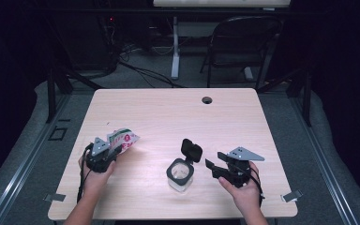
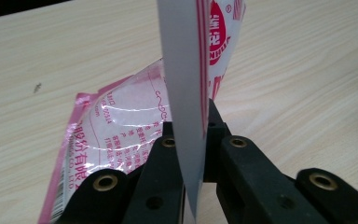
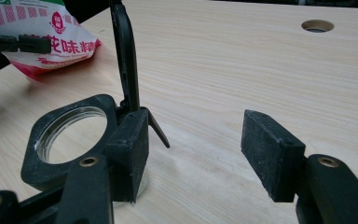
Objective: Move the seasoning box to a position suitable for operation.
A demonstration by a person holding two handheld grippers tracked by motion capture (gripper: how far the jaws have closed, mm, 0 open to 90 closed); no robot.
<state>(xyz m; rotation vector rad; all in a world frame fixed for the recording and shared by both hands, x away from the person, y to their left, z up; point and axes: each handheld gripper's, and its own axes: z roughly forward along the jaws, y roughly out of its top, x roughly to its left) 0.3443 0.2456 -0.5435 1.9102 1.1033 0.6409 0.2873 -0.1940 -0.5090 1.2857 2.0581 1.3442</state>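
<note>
With our left tongs (image 1: 107, 151) we pinch the crinkly white-and-red plastic seasoning packet (image 1: 123, 139), lifted at the left of the pale wooden table (image 1: 178, 108). Our right tongs (image 1: 212, 167) stand wide, holding nothing. The clear square jar with its black flip lid (image 1: 191, 151) upright (image 1: 180, 174) sits near the middle, right of the packet and just left of the right tongs, which are nearer to it.

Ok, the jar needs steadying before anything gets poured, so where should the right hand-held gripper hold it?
Grip the jar by its clear body below the black square collar, coming level from the right hand-held gripper side. The flip lid stands open at the back, so avoid the top.
</note>
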